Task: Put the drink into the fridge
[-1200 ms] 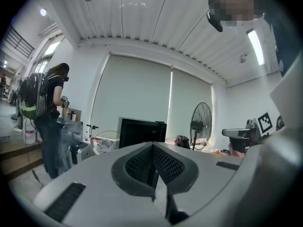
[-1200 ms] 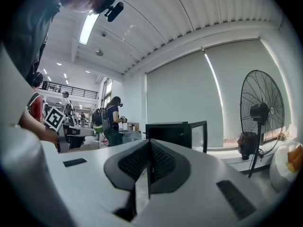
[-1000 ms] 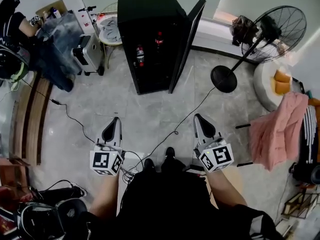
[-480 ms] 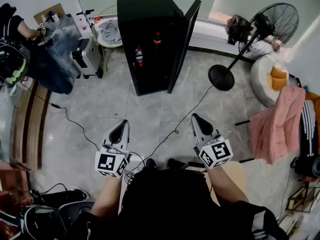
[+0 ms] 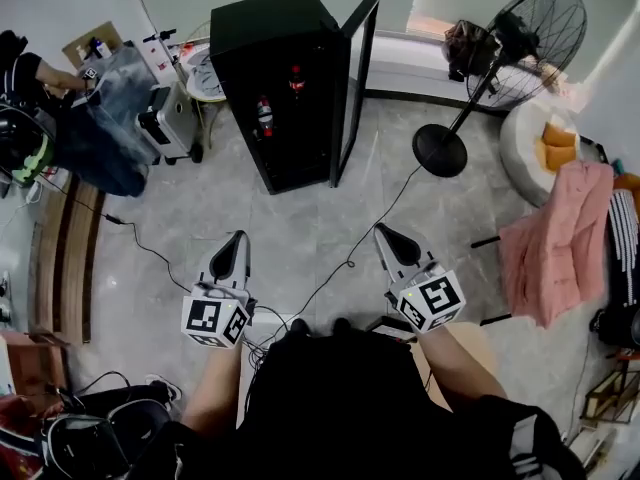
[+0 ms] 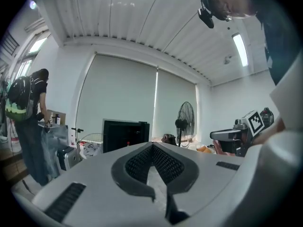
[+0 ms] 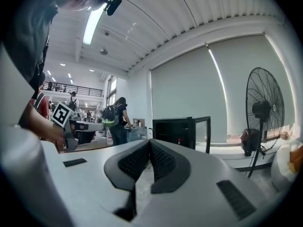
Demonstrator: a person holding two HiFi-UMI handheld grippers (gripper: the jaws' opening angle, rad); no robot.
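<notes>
The head view is looking down at a person who is holding the left tool [image 5: 232,243] at 7 o'clock and the right tool [image 5: 388,238] at 5 o'clock, both over the gray floor [image 5: 300,213]. Both tools are pointing toward 12 o'clock, where a black fridge [image 5: 262,28] is standing with its door [image 5: 354,78] open on the side toward the fan [image 5: 525,33]. One drink [image 5: 264,116] is sitting on a shelf inside the fridge. A second drink [image 5: 296,78] is sitting higher up inside, toward 1 o'clock from the first. In the left gripper view the left tool's jaws are pressing together with nothing between them. In the right gripper view the right tool's jaws are also clenching tight on nothing. The tall fan is standing at 2 o'clock, and a pink cloth [image 5: 555,258] is hanging at 3 o'clock. A thin cable [image 5: 350,263] is lying on the floor between the tools.
</notes>
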